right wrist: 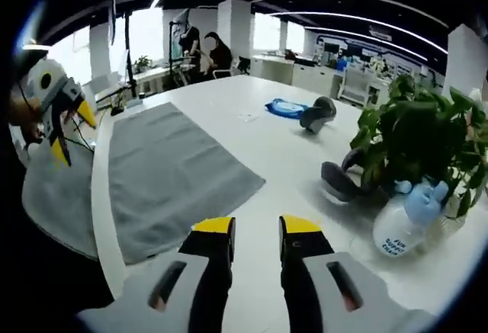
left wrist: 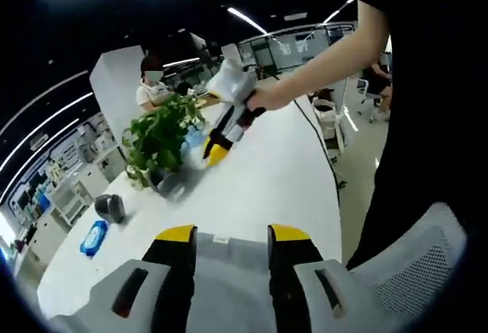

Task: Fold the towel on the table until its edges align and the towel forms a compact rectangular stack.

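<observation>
1. Table (right wrist: 252,112), long and white, carries the grey towel (right wrist: 171,173) lying flat and unfolded near its edge; we judge folding not yet begun.
2. Potted plant (right wrist: 415,139), spray bottle (right wrist: 408,222) and blue packet (right wrist: 286,108) stand well apart from the cloth.
3. Right gripper (right wrist: 255,230) and left gripper (left wrist: 230,235) hover, jaws parted and empty; we reckon a corner pinch comes next.

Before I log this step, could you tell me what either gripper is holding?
Nothing: both the left gripper and right gripper are open, off the towel.
</observation>
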### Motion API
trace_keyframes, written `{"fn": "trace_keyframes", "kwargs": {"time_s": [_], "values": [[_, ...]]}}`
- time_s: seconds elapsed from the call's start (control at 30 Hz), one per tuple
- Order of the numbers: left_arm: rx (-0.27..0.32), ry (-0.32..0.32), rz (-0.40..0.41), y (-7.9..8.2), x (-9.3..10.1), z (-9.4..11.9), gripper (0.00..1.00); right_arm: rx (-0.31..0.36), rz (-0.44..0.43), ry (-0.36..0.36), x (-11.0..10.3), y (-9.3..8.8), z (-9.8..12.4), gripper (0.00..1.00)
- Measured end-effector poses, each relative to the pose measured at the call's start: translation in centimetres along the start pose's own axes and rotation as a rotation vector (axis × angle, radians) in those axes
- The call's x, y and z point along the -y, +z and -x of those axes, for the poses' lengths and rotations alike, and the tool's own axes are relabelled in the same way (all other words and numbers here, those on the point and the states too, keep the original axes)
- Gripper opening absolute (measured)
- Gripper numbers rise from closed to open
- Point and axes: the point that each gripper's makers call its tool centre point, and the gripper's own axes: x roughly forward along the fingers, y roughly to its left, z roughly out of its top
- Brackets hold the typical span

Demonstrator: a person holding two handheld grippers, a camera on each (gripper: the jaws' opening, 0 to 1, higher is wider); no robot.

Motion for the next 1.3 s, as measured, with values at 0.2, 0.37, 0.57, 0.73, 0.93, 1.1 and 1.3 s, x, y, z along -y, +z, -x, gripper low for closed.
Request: {"fn": "trace_keyframes", "kwargs": {"time_s": [0.2, 0.37, 0.57, 0.73, 0.93, 1.1, 1.3], "values": [[-0.064, -0.073, 0.008, -2.9, 3.4, -3.5, 0.33, -0.039, -0.05, 0.012, 0.3, -0.3, -2.9, 0.19], [-0.088, -0.189, -0.052, -3.4, 5.9, -5.5, 0.29, -0.075, -0.04, 0.046, -1.0, -1.0, -4.5, 0.18], [-0.171, -0.28, 0.012, -6.9, 6.9, -6.6, 0.24, -0.122, -0.038, 0.085, -2.3, -2.2, -6.0, 0.18], [-0.211, -0.318, 0.025, -9.0, 8.5, -7.6, 0.23, -0.141, -0.042, 0.11, -2.6, -3.0, -7.1, 0.17], [-0.263, -0.303, 0.177, -10.9, 9.7, -9.5, 0.16, -0.169, -0.059, 0.14, -3.2, -4.1, -8.4, 0.18], [-0.317, -0.3, 0.14, -12.5, 10.2, -9.3, 0.16, -0.178, -0.062, 0.151, -3.3, -4.6, -8.8, 0.17], [-0.335, -0.41, -0.059, -12.5, 10.4, -9.0, 0.16, -0.181, -0.079, 0.153, -2.7, -5.2, -9.0, 0.18]]}}
